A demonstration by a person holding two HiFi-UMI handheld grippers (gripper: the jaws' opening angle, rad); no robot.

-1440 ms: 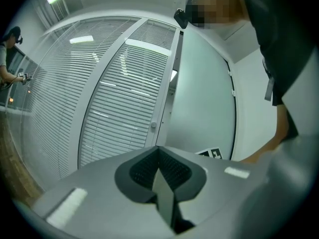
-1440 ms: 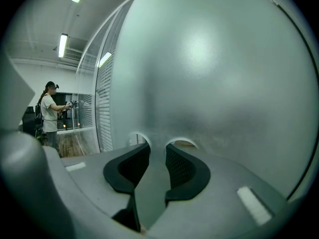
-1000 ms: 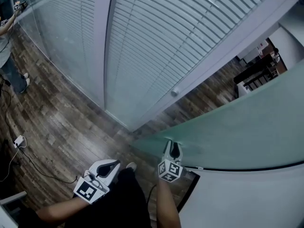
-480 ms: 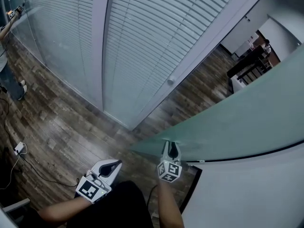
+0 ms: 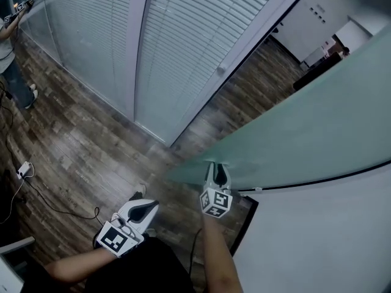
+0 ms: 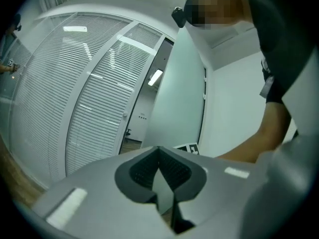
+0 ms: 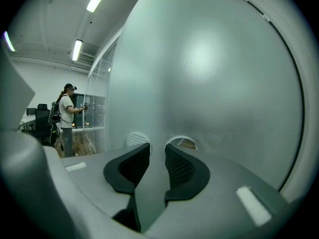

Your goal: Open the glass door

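swinging wider since the earlier frame, the glass door (image 5: pixel 305 133) is baring a broader strip of wood floor (image 5: pixel 244 102) between its free edge and the blinds wall (image 5: pixel 183 41). the right gripper (image 5: pixel 215 170) is clamping that free edge, the pane seemingly running between its pads and stretching away rightward. the left gripper (image 5: pixel 148 206) is hovering lower left, apart from the door, jaws pressed together on nothing.

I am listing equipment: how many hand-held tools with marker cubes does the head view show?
2. The left white tool is over the dark wooden floor, shut and empty. The right white tool is closed on the edge of the frosted glass door. None seems hidden.
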